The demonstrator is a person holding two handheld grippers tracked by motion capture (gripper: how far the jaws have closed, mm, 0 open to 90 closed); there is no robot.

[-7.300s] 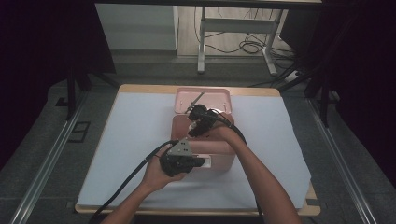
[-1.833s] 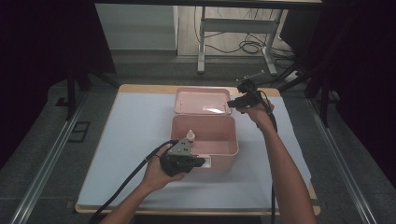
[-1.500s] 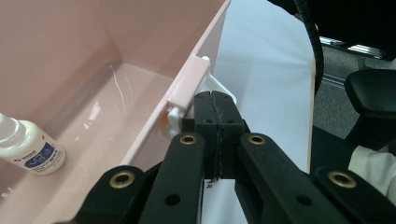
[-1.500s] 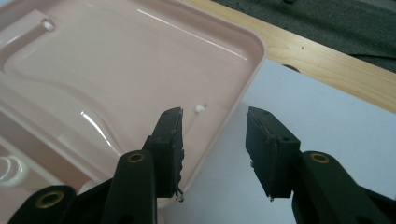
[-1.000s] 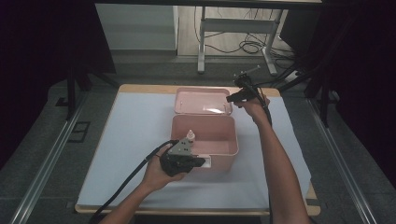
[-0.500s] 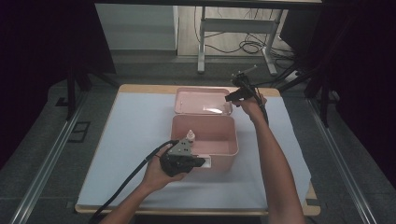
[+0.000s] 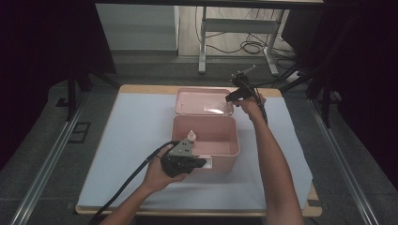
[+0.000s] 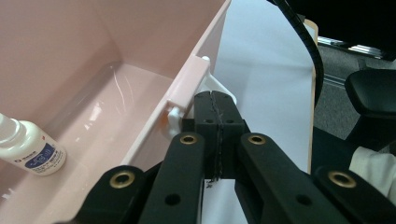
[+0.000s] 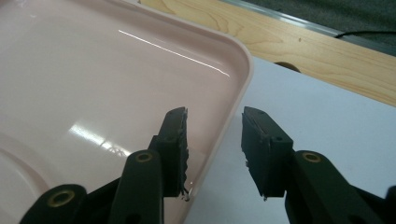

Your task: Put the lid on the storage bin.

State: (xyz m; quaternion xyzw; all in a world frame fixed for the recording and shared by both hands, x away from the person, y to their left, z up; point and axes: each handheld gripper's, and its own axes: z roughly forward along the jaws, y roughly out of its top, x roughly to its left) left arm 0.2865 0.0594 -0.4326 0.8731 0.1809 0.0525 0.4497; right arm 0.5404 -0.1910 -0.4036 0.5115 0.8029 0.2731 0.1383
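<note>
An open pink box [image 7: 180, 136] stands mid-table on a white sheet, and its pink lid [image 7: 197, 108] lies flat just behind it. A small white bottle [image 8: 32, 151] with a blue label lies inside the box [image 8: 140, 88], seen near the left wall as bottle [image 7: 191, 137]. My left gripper [image 7: 202, 163] rests at the box's front wall, jaws shut, tips [image 8: 215, 99] against a white latch. My right gripper [image 9: 214, 112] straddles the lid's right rim [image 9: 236, 88], one jaw inside the lid, one over the sheet. Its jaws have just been closing, with a gap left either side of the rim.
The white sheet [image 7: 136, 136] covers most of the wooden table [image 7: 150, 88], with bare sheet left and right of the box. Black cables trail from both grippers. A metal stand and floor cables [image 7: 244, 44] lie beyond the far edge.
My right gripper has come down a little onto the lid's right edge, and its jaws stand narrower. The left gripper and the box have not moved.
</note>
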